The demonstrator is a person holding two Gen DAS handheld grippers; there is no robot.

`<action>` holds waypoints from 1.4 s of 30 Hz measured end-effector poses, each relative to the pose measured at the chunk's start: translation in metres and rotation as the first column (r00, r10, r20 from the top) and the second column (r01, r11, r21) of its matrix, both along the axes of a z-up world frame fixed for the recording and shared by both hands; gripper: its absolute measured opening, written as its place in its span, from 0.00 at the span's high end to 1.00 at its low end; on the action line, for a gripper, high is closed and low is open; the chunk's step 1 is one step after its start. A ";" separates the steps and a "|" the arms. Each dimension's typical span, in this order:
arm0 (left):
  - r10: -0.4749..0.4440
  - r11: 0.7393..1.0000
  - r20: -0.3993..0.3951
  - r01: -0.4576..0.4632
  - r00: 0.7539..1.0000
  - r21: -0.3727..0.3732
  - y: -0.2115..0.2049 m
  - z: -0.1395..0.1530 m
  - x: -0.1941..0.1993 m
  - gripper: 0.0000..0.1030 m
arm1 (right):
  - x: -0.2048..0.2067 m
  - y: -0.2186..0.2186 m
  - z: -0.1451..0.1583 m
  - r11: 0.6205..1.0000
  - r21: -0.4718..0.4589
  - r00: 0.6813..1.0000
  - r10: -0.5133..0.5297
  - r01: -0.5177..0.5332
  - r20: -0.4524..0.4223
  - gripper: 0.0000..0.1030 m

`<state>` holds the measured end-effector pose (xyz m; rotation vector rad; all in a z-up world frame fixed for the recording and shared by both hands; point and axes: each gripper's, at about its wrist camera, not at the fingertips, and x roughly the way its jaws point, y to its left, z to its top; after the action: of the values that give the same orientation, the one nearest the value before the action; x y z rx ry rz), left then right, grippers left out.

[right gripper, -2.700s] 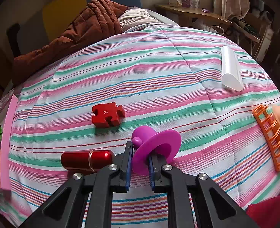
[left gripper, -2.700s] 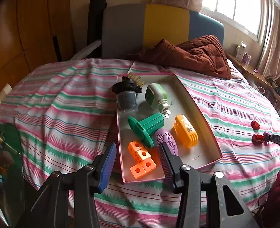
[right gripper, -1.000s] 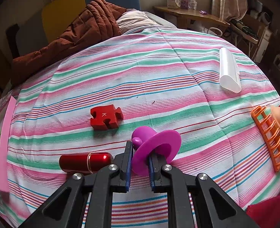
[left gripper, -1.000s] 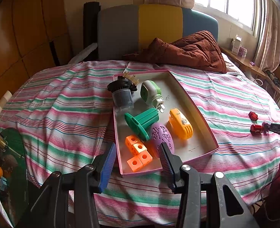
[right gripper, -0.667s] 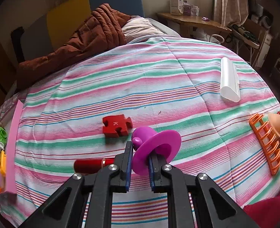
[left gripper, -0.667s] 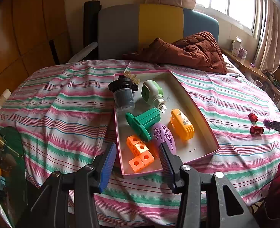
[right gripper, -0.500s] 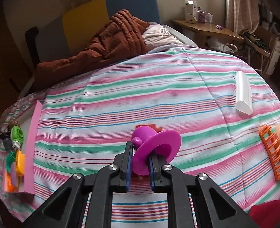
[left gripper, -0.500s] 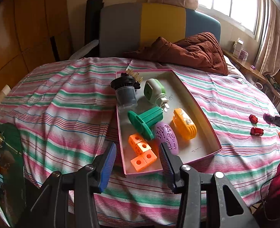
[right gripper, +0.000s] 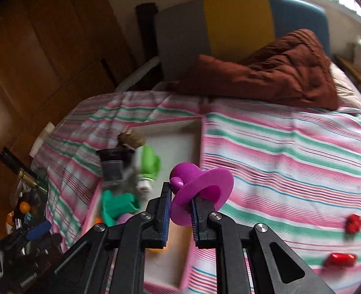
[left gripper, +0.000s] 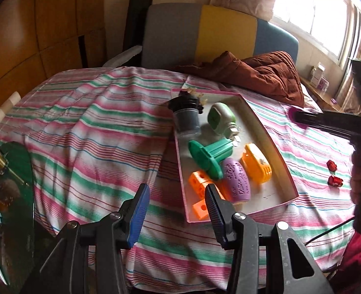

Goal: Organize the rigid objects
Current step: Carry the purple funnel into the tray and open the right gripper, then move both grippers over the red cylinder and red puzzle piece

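Right now the right gripper [right gripper: 179, 208] is clamped on a purple flanged piece [right gripper: 201, 192], its jaws pinching the thin disc while the knob end sticks out toward the left, and it hangs above the right-hand edge of the pink tray [right gripper: 201, 142] that sits on the striped bed [right gripper: 290, 147]. The left gripper [left gripper: 175, 204] holds nothing, its jaws spread wide, hovering off the tray's near-left corner. The tray already holds a green spool [left gripper: 211, 155], a purple oval [left gripper: 235, 180], an orange shell [left gripper: 256, 163], orange cubes [left gripper: 200, 183], a dark jar [left gripper: 186, 120] and a pale green plug [left gripper: 220, 117]; the free floor is along its right side and far corner. A red puzzle piece [right gripper: 354, 223] and a red cylinder [right gripper: 341, 259] lie out on the bed, well apart from the tray. The risk, as I judge it: the grip is only on the flange edge, so the piece may pivot or slip; released over the rim, it could roll onto the soft cover or knock the crowded toys.
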<state>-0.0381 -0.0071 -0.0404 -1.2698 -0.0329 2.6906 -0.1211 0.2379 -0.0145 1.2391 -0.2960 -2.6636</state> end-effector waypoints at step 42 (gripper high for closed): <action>0.020 1.000 -0.002 -0.020 1.000 0.014 -0.013 0.000 0.009 0.54 | 0.017 -0.010 -0.011 0.999 0.015 0.999 -0.042 0.042 -0.001 0.51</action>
<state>-0.0294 -0.0205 -0.0404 -1.2688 -0.0638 2.7042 -0.1045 0.2284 -0.0251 1.2503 -0.3052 -2.7061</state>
